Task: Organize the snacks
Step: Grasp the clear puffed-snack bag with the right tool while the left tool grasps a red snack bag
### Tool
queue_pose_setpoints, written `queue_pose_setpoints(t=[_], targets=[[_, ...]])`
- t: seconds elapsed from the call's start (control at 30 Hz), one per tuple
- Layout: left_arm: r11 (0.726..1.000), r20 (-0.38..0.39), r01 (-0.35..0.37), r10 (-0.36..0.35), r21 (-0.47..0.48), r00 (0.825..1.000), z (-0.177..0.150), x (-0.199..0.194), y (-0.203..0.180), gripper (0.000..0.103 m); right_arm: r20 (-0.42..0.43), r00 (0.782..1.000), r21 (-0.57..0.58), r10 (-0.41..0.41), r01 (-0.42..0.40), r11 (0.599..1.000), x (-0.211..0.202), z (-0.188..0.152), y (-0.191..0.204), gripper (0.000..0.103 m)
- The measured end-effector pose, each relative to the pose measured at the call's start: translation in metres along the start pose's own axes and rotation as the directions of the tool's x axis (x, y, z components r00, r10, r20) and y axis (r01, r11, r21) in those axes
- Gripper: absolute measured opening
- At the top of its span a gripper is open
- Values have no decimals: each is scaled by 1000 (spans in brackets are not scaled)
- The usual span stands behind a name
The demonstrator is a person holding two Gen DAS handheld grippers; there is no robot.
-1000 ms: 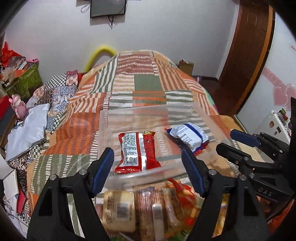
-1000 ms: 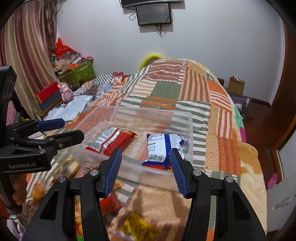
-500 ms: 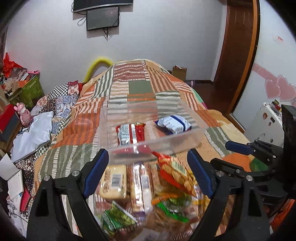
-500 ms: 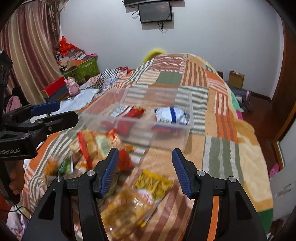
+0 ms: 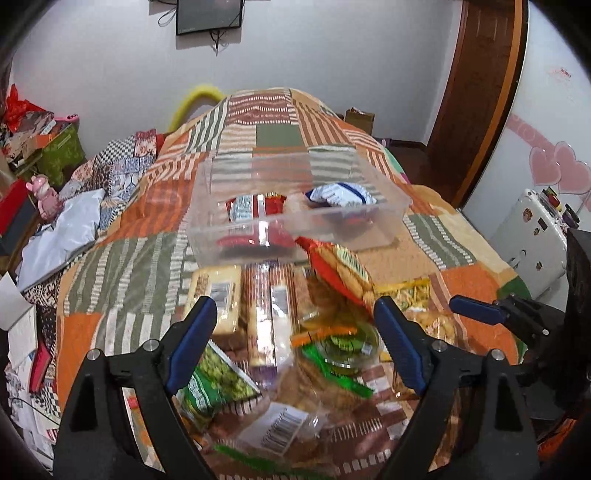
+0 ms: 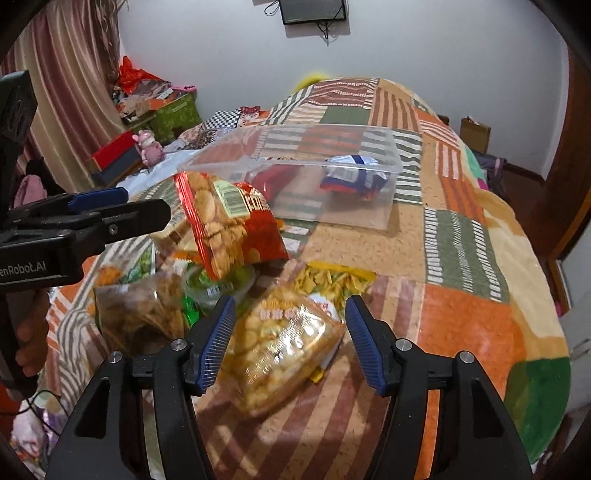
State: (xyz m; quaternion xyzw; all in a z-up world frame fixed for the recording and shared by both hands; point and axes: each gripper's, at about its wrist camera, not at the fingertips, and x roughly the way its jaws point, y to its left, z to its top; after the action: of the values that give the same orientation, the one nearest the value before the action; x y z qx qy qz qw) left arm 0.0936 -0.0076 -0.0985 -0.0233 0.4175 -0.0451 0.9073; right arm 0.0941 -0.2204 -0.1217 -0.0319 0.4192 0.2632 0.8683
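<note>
Left gripper (image 5: 291,339) spread, empty, now back from the clear bin (image 5: 295,225) and over the snack pile (image 5: 288,332). Right gripper (image 6: 290,341) jaws opening astride a biscuit bag (image 6: 280,347), pads not pressing. Two packets already binned; next pick looks imminent. Pile sits by the near edge of the patchwork bedspread (image 6: 461,236); bedroom, white wall behind

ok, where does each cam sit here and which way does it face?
Left wrist: on the left gripper, angled down the bed over the snack pile toward the clear bin; both its fingers show, jaws open, empty; the right gripper enters at the right edge.
Right wrist: on the right gripper, same heading from further right; its jaws are opening over a clear cracker bag; the left gripper and a hand show at left.
Shared: bin, red cracker bag, wall screen.
</note>
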Motion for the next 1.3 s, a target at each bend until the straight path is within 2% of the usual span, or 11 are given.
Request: queue_pose_setpoints(t=[0.17, 0.33, 0.4, 0.57, 0.73, 0.83, 1.0, 1.3], targets=[[1000, -34, 14, -14, -11, 999, -5, 9, -1, 87, -7, 1000, -7, -18, 18, 1000, -1, -6, 0, 62], [1000, -52, 18, -18, -3, 998, -5, 20, -8, 87, -18, 1000, -9, -22, 22, 1000, 3, -12, -1, 69], [1000, -55, 19, -19, 6, 998, -2, 25, -11, 87, -25, 1000, 19, 2, -2, 1000, 6, -14, -7, 72], [999, -61, 1, 2, 44, 998, 5, 43, -24, 87, -39, 998, 71, 47, -44, 997, 9, -12, -15, 72], [1000, -75, 6, -5, 17, 997, 15, 59, -26, 87, -42, 998, 38, 50, -48, 998, 13, -10, -5, 72], [1000, -86, 3, -2, 15, 996, 18, 67, -28, 76, -47, 997, 34, 56, -55, 998, 19, -9, -3, 72], [999, -114, 46, -43, 26, 993, 18, 76, -29, 46, -39, 997, 32, 60, -59, 998, 20, -9, -7, 65], [995, -98, 101, -101, -11, 990, 12, 64, -21, 39, -18, 1000, 41, 15, -15, 999, 9, -4, -21, 62]])
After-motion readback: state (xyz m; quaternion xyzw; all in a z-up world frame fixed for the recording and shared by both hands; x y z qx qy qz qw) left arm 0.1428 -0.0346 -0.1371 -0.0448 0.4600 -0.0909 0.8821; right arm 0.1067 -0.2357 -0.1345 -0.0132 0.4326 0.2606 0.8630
